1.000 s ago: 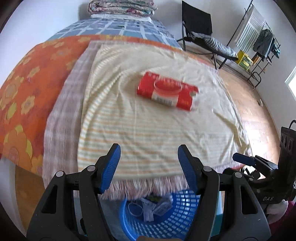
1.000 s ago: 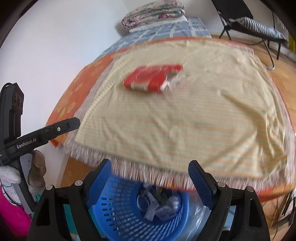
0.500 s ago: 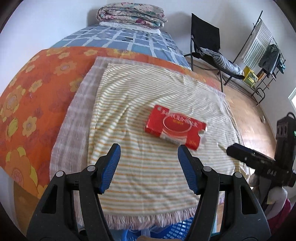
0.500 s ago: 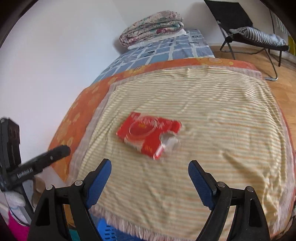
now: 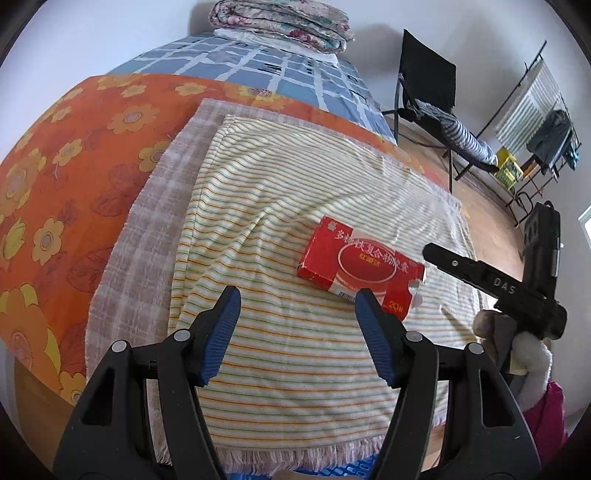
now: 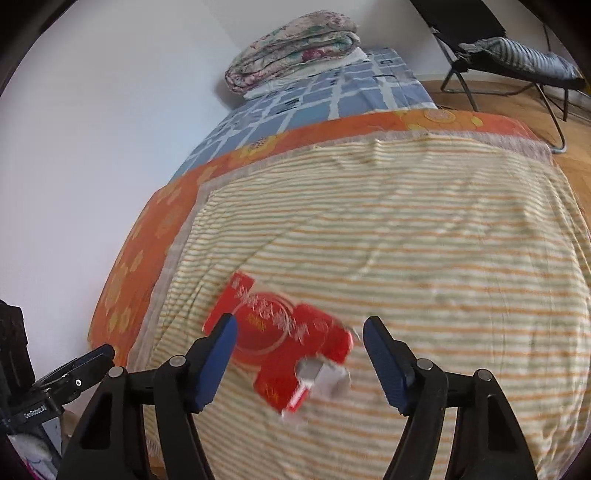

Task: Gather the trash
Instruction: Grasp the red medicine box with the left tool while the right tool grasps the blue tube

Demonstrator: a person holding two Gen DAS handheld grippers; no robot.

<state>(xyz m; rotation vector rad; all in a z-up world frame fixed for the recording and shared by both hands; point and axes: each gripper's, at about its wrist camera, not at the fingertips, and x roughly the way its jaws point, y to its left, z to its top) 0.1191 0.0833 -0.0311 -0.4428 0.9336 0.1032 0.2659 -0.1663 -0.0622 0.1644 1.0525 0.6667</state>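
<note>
Seen from the left wrist, a bed (image 5: 92, 155) fills most of the room, spread with an orange flowered sheet and a striped yellow towel (image 5: 288, 206) over it, a folded quilt (image 5: 280, 18) stacked at the far end. On the towel lies a flat red box (image 5: 360, 260) with a torn white end. The left tool (image 5: 297, 310) hangs above the towel with its blue pads apart and nothing between them; the box sits just beyond its right pad. At the bottom edge, under the towel's fringe, a sliver of a blue basket (image 5: 332, 472) shows; what it holds cannot be told. The right tool's black body reaches in from the right.

From the right wrist, the same bed runs toward a white wall, a black chair (image 6: 509, 44) beyond it. The right tool (image 6: 299, 332) has its pads apart, having just been closing, with the blurred red box (image 6: 280, 350) lying on the towel between them, not gripped.
</note>
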